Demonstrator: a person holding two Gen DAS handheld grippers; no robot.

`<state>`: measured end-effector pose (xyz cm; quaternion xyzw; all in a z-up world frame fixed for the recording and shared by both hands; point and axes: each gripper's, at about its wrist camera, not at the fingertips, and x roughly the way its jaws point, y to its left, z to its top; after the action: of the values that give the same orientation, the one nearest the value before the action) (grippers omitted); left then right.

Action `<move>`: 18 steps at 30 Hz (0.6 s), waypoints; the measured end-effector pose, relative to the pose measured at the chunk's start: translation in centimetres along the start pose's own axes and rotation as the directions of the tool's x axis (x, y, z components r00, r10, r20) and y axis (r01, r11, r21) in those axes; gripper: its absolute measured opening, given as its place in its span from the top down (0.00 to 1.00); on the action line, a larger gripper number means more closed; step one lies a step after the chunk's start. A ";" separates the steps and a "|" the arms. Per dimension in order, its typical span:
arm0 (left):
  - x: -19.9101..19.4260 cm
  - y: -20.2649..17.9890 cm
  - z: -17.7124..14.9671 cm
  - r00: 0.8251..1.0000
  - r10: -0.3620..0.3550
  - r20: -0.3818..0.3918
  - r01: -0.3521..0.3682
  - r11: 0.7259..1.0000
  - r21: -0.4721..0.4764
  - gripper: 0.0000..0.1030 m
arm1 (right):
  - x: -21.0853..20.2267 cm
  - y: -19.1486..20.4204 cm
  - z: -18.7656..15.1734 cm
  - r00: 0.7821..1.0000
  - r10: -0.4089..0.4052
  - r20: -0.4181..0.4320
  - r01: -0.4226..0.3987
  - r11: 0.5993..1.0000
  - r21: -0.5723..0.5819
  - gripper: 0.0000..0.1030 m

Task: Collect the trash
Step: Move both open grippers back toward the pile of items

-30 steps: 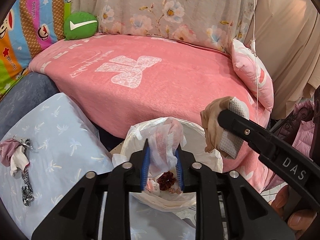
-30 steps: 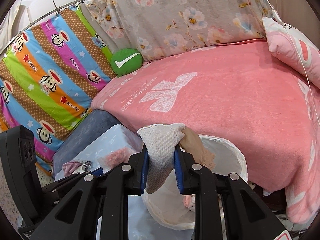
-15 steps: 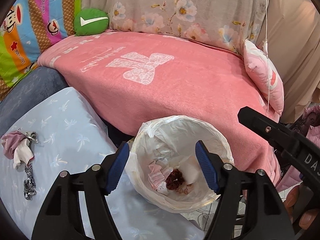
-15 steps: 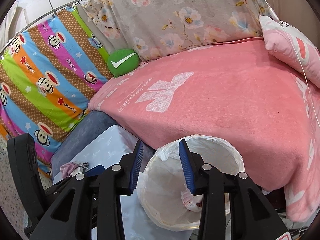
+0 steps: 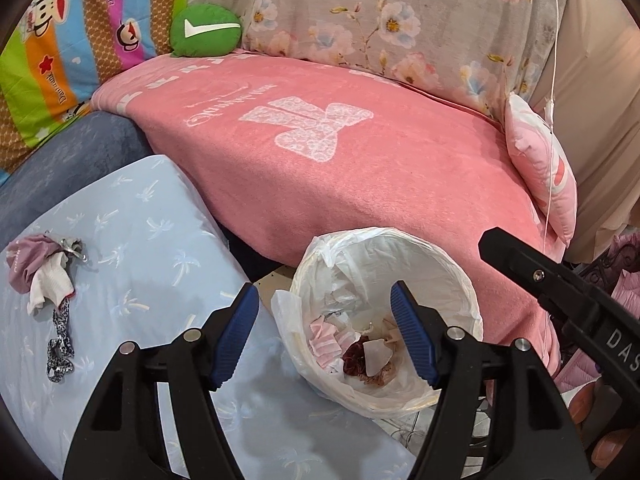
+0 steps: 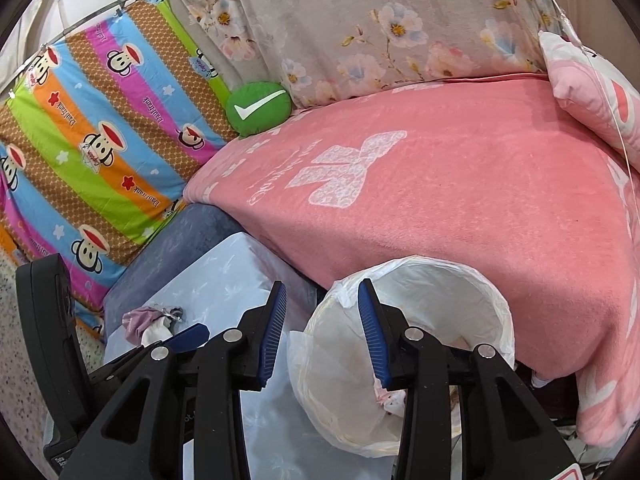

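Note:
A trash bin lined with a white plastic bag (image 5: pixel 448 256) stands between the pale blue cushion and the pink sofa; it also shows in the right wrist view (image 6: pixel 472 280). Crumpled pink, white and dark red trash (image 5: pixel 360 350) lies at its bottom. My left gripper (image 5: pixel 324 336) is open and empty above the bin's near rim. My right gripper (image 6: pixel 322 334) is open and empty over the bin's left rim. A small pile of cloth scraps (image 5: pixel 40 272) lies on the blue cushion at the left, and it shows in the right wrist view (image 6: pixel 150 322).
A pale blue cushion (image 5: pixel 132 264) sits left of the bin. The pink blanket (image 5: pixel 328 152) covers the sofa behind. A green round pillow (image 5: pixel 206 30) and a pink pillow (image 5: pixel 540 160) lie on it. A thin white cord (image 5: pixel 554 60) hangs at the right.
Both grippers opened. The plastic wrapper in the left one and the mesh cloth in the right one dropped into the bin. Both views have pulled back slightly.

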<state>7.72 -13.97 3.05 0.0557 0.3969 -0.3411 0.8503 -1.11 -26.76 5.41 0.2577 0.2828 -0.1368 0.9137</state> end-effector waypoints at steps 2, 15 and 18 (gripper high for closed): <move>-0.1 0.6 -0.1 1.000 0.008 0.002 -0.008 1.000 -0.010 0.37 | 0.2 0.4 -0.2 1.000 0.004 -0.006 -0.004 1.000 -0.009 0.63; -1.3 7.4 -1.5 0.993 0.118 0.006 -0.116 0.985 -0.130 0.37 | 3.4 5.2 -1.9 0.996 0.036 -0.083 -0.044 0.994 -0.101 0.62; -1.6 9.3 -2.1 0.986 0.164 0.005 -0.161 0.976 -0.146 0.37 | 4.5 6.9 -2.6 0.994 0.035 -0.105 -0.049 0.989 -0.138 0.62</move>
<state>11.47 -5.29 1.16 0.0231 0.4076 -0.2411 0.8805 4.05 -20.06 3.68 0.2056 0.3329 -0.0839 0.9165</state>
